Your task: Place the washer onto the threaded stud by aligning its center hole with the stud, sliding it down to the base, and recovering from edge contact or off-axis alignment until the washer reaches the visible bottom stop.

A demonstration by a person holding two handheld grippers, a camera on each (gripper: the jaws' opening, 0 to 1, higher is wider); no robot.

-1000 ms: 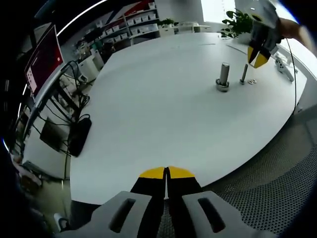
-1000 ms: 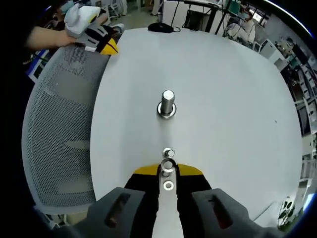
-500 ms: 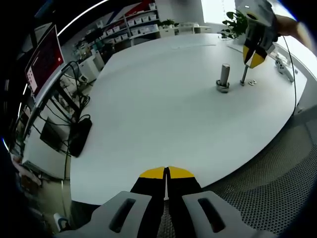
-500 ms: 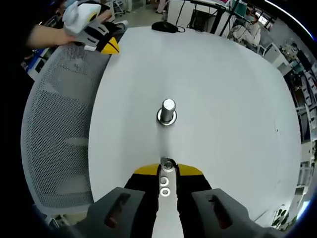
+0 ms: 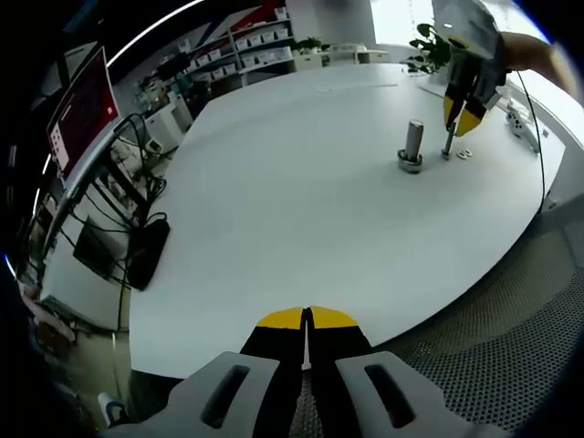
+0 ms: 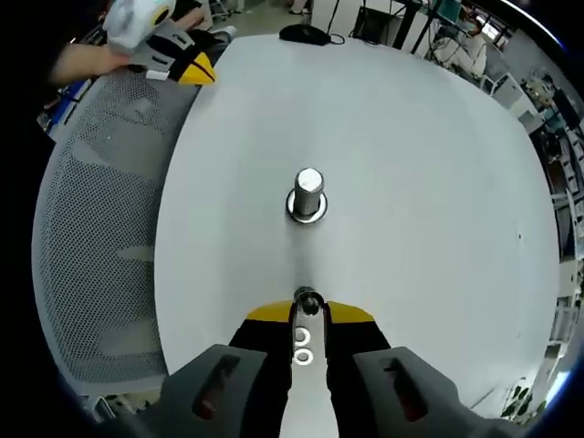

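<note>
My right tool (image 6: 309, 315) — jaws apart, gripping nothing — straddles two washers (image 6: 302, 346) beside the thin upright stud (image 6: 306, 297); left tool (image 5: 307, 318), closed and empty, lies far off.

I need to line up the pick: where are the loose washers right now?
In the right gripper view, two washers lie on the white table between the right gripper's jaws, just behind the thin stud. The thick bolt stands farther ahead.
</note>
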